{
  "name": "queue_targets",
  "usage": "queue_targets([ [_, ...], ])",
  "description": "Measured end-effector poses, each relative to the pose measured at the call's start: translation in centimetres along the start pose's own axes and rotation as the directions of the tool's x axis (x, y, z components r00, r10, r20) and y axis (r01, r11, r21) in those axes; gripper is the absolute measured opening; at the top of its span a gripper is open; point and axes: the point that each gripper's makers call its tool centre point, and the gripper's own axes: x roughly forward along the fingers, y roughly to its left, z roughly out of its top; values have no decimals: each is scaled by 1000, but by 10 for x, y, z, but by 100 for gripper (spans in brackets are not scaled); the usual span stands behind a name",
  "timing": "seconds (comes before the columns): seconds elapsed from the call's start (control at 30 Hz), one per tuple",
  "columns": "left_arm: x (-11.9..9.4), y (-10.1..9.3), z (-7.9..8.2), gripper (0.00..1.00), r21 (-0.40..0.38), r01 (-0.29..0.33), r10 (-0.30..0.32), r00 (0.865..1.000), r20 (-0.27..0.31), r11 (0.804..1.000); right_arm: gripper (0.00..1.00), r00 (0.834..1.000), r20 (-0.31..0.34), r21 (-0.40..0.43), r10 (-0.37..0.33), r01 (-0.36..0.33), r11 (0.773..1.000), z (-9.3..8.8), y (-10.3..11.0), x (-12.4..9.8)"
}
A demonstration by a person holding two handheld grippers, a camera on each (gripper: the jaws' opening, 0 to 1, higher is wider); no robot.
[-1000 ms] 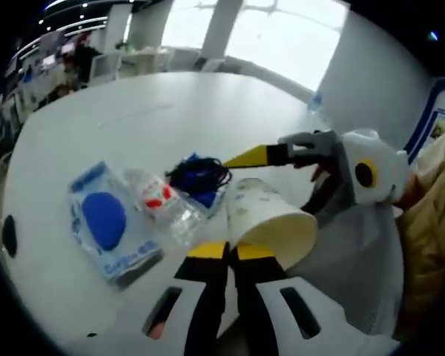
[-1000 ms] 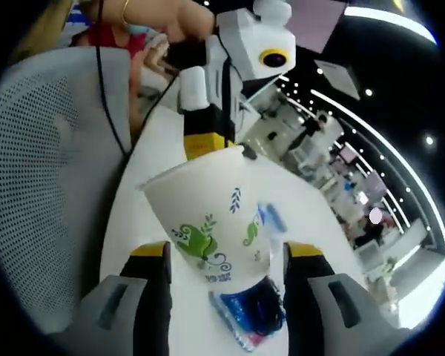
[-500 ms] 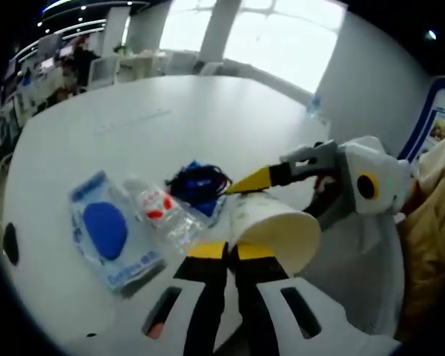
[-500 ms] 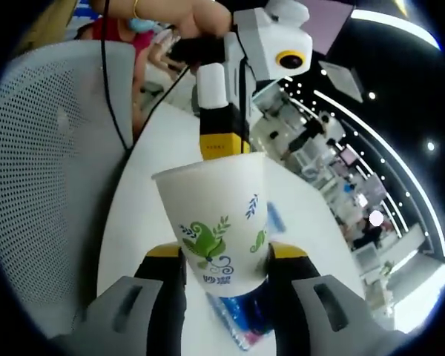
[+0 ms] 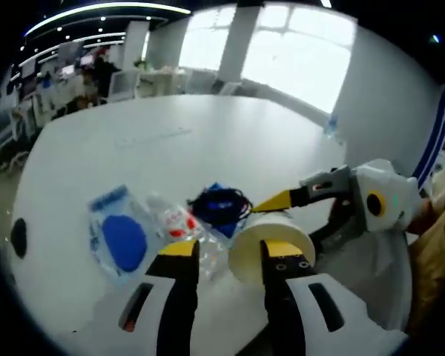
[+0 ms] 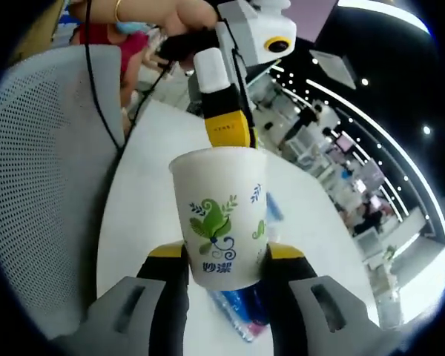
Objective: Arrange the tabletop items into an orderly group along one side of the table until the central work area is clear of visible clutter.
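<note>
Paper cup (image 6: pixel 221 236): white with a green leaf print, pinched near its base between the right gripper's jaws; in the left gripper view (image 5: pixel 271 245) its open mouth faces the camera.
Right gripper (image 6: pixel 220 261): jaws pressed onto the cup's two sides.
Left gripper (image 5: pixel 228 256): jaws spread, holding nothing, tips just beside the cup's rim; in the right gripper view (image 6: pixel 230 127) it hangs just behind the cup's rim.
Blue cord bundle (image 5: pixel 219 208): on the table, just beyond the cup.
Clear packet with red print (image 5: pixel 179 222): beside the cord, farther from the cup.
Blue-disc packet (image 5: pixel 120 239): farthest from the cup.
Table (image 5: pixel 163 141): white, bare beyond the cup.
Mesh chair (image 6: pixel 37 170): white, beside the table, near the cup.
</note>
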Motion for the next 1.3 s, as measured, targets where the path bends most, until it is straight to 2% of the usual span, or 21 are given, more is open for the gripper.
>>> queue_targets([
  [0.1, -3, 4, 5, 37, -11, -17, 17, 999, 32, 1000, 40, 999, -21, 23, -26, 26, 999, -8, -8, -1],
  [0.2, -6, 11, 8, 41, -9, -42, 43, 997, 57, 999, 39, 999, -31, 95, -44, 47, 994, -15, -15, -3],
  [0.3, -8, 11, 11, 45, -12, -39, 40, 995, 88, 999, 39, 997, -32, 165, -66, 71, 984, -19, -21, -5],
  [0.43, -9, 8, 16, 48, -10, -35, 36, 991, 132, 999, 39, 997, -1, 239, -73, 71, 968, -14, -24, -7],
  [0.57, -9, 2, 24, 60, -15, -24, 27, 982, 189, 1000, 39, 996, 33, 314, -78, 64, 947, -8, -26, -8],
  [0.6, -9, -2, 32, 64, -28, -9, 15, 971, 237, 1000, 39, 996, 51, 349, -79, 56, 935, -5, -26, -7],
  [0.63, -9, -4, 35, 68, -35, 0, 9, 967, 256, 999, 39, 995, 61, 375, -75, 47, 926, -3, -25, -7],
  [0.67, -9, -5, 37, 72, -42, 4, 8, 964, 265, 999, 39, 995, 68, 407, -68, 34, 913, -3, -24, -7],
  [0.7, -9, -6, 38, 75, -41, 4, 7, 963, 269, 999, 39, 995, 64, 412, -71, 38, 910, -4, -25, -7],
  [0.8, -10, -9, 42, 77, -44, 14, -1, 955, 298, 999, 39, 994, 80, 465, -80, 33, 885, -2, -26, -9],
  [0.87, -9, -10, 43, 79, -60, 26, -6, 951, 308, 998, 39, 991, 98, 518, -90, 26, 855, 1, -28, -10],
  [0.97, -7, -10, 40, 85, -71, 14, 9, 949, 314, 997, 39, 992, 92, 601, -86, 14, 799, -2, -28, -11],
  [1.03, -5, -14, 41, 88, -79, 18, 9, 944, 329, 997, 39, 990, 105, 636, -95, 7, 772, 0, -31, -14],
  [1.13, -2, -16, 41, 94, -82, 11, 18, 938, 347, 997, 39, 987, 128, 655, -101, -7, 755, 3, -34, -17],
  [1.2, 1, -17, 41, 94, -89, 16, 15, 941, 337, 996, 39, 985, 137, 665, -106, -12, 747, 6, -35, -19],
  [1.3, 2, -20, 45, 98, -96, 20, 15, 935, 354, 995, 39, 982, 147, 663, -121, -7, 748, 10, -36, -21],
])
